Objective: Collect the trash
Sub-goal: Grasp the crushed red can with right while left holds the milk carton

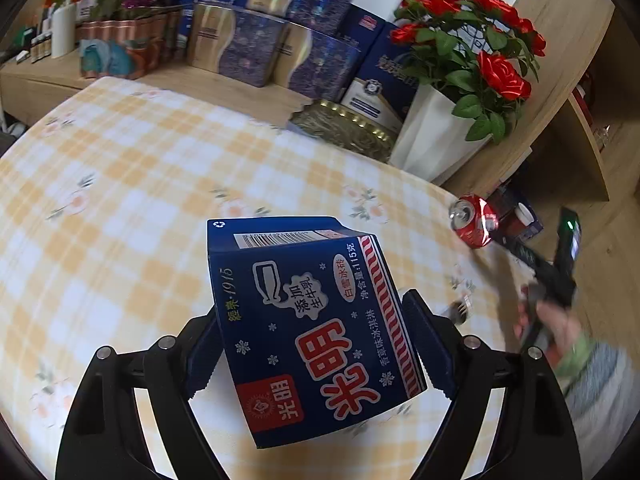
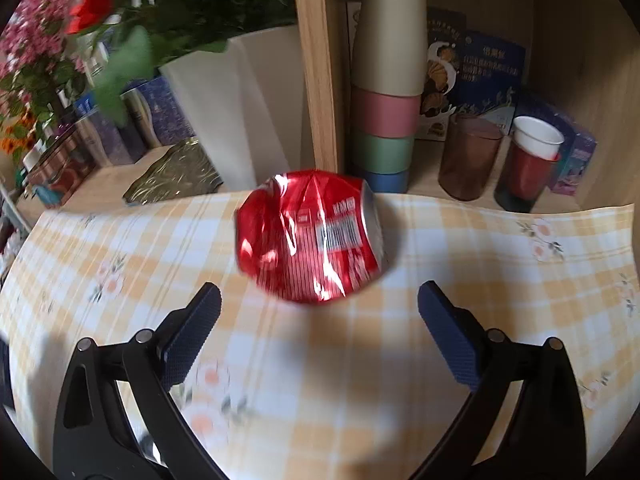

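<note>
Gripping a blue ice-cream carton [image 1: 316, 332] between its pads, the left claw [image 1: 316, 344] holds it lifted above the checked surface [image 1: 120, 184]. The right claw [image 2: 320, 320] stands wide apart and empty, with the crushed red can [image 2: 310, 236] lying just ahead of it. Behind the can, stacked cups [image 2: 386, 80] and a white flower pot [image 2: 244, 116] crowd the shelf.

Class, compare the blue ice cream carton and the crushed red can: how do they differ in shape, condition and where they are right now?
The blue ice cream carton is a boxy, undented cardboard pack; the crushed red can is dented metal. The carton is gripped between the left gripper's jaws, above the cloth; the can lies on its side on the checked tablecloth, ahead of the right gripper's open jaws. Both carry barcodes.
</note>
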`<state>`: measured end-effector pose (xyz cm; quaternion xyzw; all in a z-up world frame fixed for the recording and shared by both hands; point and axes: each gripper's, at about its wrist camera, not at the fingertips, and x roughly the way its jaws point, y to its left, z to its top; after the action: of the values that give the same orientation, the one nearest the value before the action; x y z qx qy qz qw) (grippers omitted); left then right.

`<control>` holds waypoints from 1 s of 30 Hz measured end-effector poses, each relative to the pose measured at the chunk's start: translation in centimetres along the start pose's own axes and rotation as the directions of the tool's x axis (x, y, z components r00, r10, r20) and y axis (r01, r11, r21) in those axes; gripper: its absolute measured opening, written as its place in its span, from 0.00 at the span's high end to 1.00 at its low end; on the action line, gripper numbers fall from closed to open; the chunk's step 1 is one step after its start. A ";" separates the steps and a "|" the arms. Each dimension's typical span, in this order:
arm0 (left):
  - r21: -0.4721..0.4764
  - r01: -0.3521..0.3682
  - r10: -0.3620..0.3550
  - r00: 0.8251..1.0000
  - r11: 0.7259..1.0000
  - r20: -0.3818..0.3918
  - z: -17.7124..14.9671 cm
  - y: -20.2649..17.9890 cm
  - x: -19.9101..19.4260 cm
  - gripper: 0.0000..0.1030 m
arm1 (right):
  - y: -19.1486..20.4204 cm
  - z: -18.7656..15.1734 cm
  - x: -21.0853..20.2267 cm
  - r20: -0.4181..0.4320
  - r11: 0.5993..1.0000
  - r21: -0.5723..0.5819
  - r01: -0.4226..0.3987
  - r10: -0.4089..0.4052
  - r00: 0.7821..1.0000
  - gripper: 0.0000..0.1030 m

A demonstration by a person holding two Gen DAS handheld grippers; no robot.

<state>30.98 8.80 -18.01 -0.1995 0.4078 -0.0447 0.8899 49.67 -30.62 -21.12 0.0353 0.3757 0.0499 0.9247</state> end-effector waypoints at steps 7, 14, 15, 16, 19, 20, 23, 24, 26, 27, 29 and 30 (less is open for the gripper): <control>-0.043 -0.020 0.021 0.999 0.999 0.039 -1.3 3.1 -3.2 0.21 | 0.5 1.8 3.0 -0.016 0.999 0.022 0.025 -0.025 1.000 0.06; -0.079 -0.009 0.013 0.999 0.997 0.048 -2.0 4.1 -4.2 0.21 | 1.5 2.9 3.6 0.000 0.998 0.039 0.042 -0.042 0.999 0.06; -0.086 -0.006 0.010 0.999 0.996 0.048 -1.9 4.2 -4.2 0.21 | 1.7 3.0 3.2 0.012 0.998 0.044 0.034 -0.034 0.999 0.06; -0.091 -0.001 0.006 0.999 0.996 0.046 -2.0 4.2 -4.2 0.21 | 2.0 2.9 2.9 0.029 0.999 0.045 0.017 -0.018 0.999 0.06; -0.090 0.006 -0.003 0.999 0.996 0.040 -2.3 4.1 -3.9 0.21 | 3.5 2.9 2.4 0.050 0.998 -0.058 0.038 -0.035 0.998 0.06; -0.090 0.010 -0.007 0.999 0.996 0.037 -2.4 4.0 -3.8 0.21 | 4.3 2.8 2.5 0.048 0.993 -0.107 0.057 -0.052 0.997 0.06; -0.098 0.018 -0.015 0.999 0.995 0.029 -2.8 3.9 -3.5 0.21 | 5.2 2.4 2.7 0.053 0.988 -0.134 0.074 -0.067 0.996 0.07; -0.101 0.019 -0.017 1.000 0.995 0.026 -2.9 3.9 -3.4 0.21 | 5.4 2.2 2.8 0.056 0.988 -0.132 0.085 -0.078 0.995 0.12; -0.104 0.020 -0.018 1.000 0.994 0.022 -3.0 4.0 -3.3 0.21 | 6.0 2.1 3.3 0.043 0.986 -0.135 0.092 -0.087 0.995 0.24; -0.103 0.017 -0.015 1.000 0.994 0.021 -3.1 4.0 -3.4 0.21 | 6.2 2.1 3.7 0.035 0.985 -0.139 0.102 -0.098 0.995 0.31; -0.105 0.014 -0.012 1.000 0.994 0.018 -3.2 4.2 -3.4 0.21 | 6.6 2.1 4.2 0.021 0.981 -0.132 0.140 -0.139 0.990 0.37; -0.108 0.011 -0.009 1.000 0.994 0.016 -3.3 4.3 -3.4 0.21 | 6.5 2.3 4.6 0.010 0.982 -0.117 0.151 -0.151 0.989 0.37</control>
<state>25.93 12.57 -19.20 -0.2498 0.4018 -0.0253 0.8806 54.08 -23.66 -21.99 -0.0476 0.3733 0.0016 0.9265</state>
